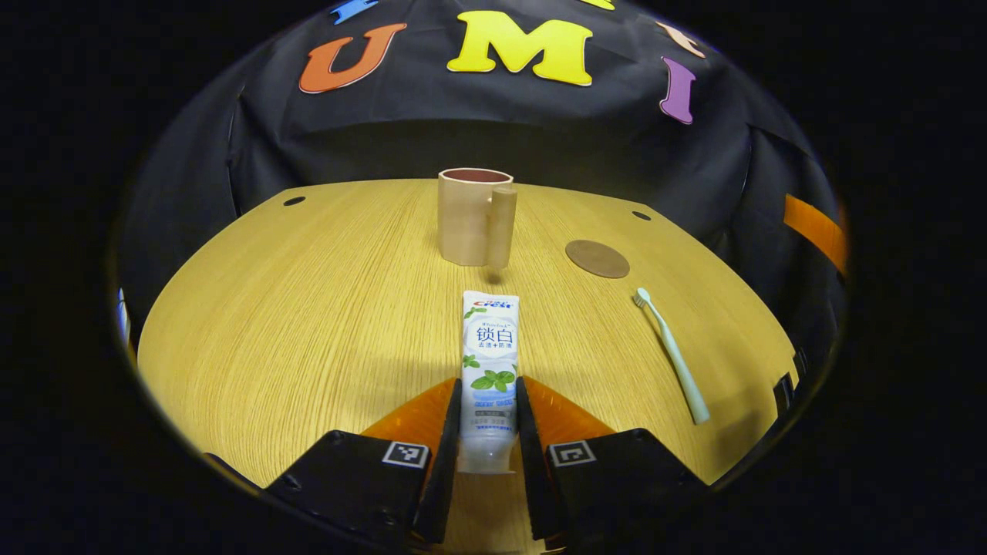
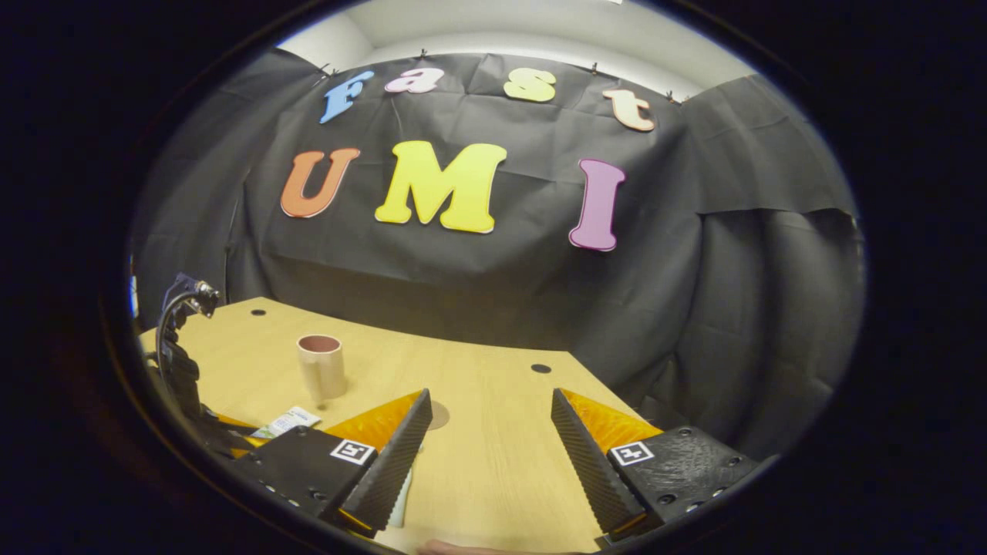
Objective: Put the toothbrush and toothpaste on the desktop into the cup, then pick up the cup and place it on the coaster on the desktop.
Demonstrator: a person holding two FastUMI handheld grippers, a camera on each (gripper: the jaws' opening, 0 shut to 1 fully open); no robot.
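White toothpaste (image 1: 489,362) tube (leaf print) between left gripper (image 1: 489,395) jaws.

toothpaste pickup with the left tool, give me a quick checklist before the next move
1. Left tool closed on the toothpaste, a finger on each side near its cap end: ok.
2. Toothpaste lifted off the desktop: cannot tell.
3. Cup upright, mouth open, straight ahead: ok.
4. Toothbrush lies off to the side, out of the path: ok.
5. Coaster bare, ready for the cup: ok.
6. Right tool open and holding nothing: ok.
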